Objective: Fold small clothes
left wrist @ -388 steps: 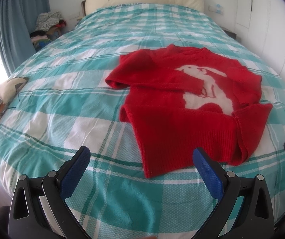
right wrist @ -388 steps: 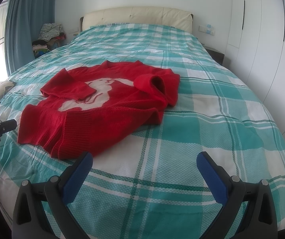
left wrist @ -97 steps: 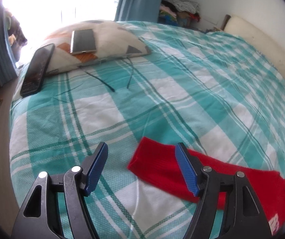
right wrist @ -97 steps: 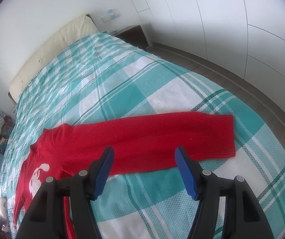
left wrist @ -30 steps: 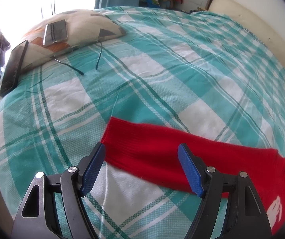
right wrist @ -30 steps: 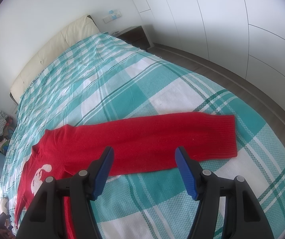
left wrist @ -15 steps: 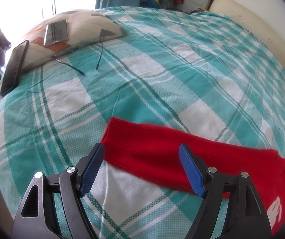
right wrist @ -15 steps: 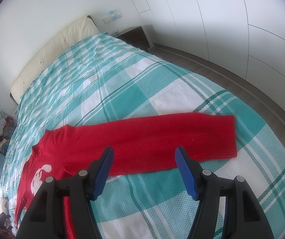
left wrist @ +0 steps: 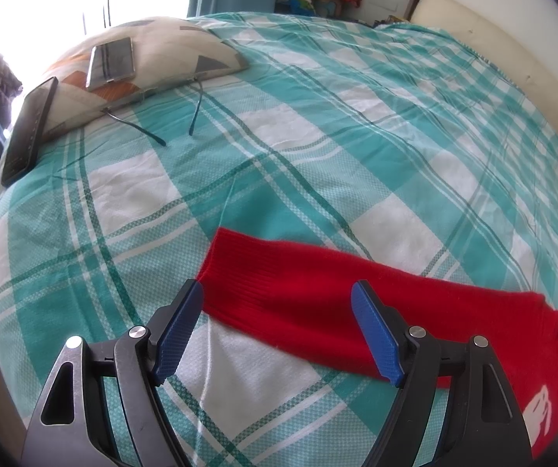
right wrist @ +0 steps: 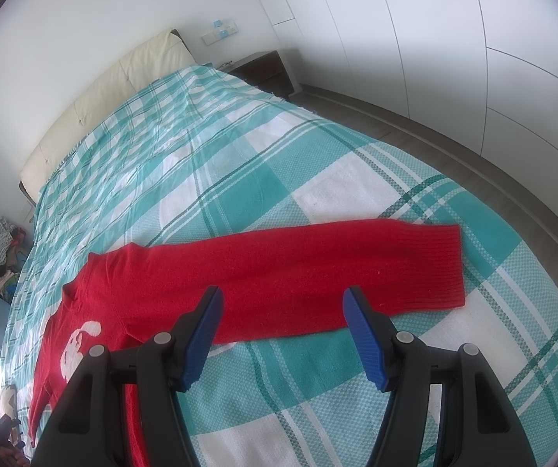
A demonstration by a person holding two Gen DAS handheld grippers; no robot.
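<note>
left gripper [left wrist: 277, 311] angled down, wide, empty, over red sweater [left wrist: 317, 295] sleeve, right gripper [right wrist: 282, 313] likewise, apparently hovering

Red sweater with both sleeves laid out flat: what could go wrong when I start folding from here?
The left claw is open over the left sleeve's cuff; closing low could pinch the checked bedspread too. The right claw is open over mid-sleeve, away from its cuff, so the end may droop. The sweater could drag crooked.
</note>
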